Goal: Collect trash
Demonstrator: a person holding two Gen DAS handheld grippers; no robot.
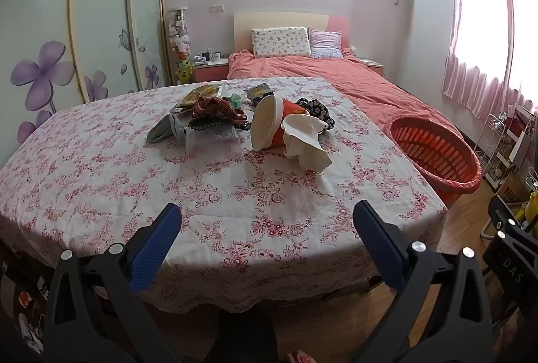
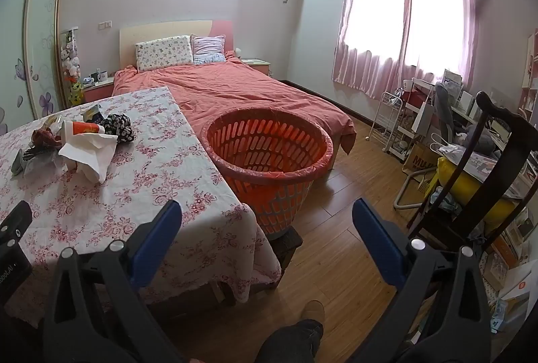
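A pile of trash lies on the floral tablecloth (image 1: pixel 101 181): a tipped orange paper cup (image 1: pixel 275 124), crumpled white tissue (image 1: pixel 306 141), a brown knitted cloth (image 1: pixel 218 109), snack wrappers (image 1: pixel 201 94) and a black floral cloth (image 1: pixel 316 109). The cup (image 2: pixel 84 129) and tissue (image 2: pixel 90 154) also show in the right wrist view. An orange basket (image 1: pixel 433 154) stands right of the table, and it shows in the right wrist view (image 2: pixel 269 158) too. My left gripper (image 1: pixel 267 211) is open and empty above the table's near edge. My right gripper (image 2: pixel 267 211) is open and empty, near the table corner in front of the basket.
A bed with a coral cover (image 2: pixel 235 87) lies behind the table and basket. A dark wooden chair (image 2: pixel 487 168), a white cart (image 2: pixel 390 121) and a cluttered desk stand at the right. Wood floor (image 2: pixel 343 228) lies between basket and chair. Wardrobe doors (image 1: pixel 94 20) line the left wall.
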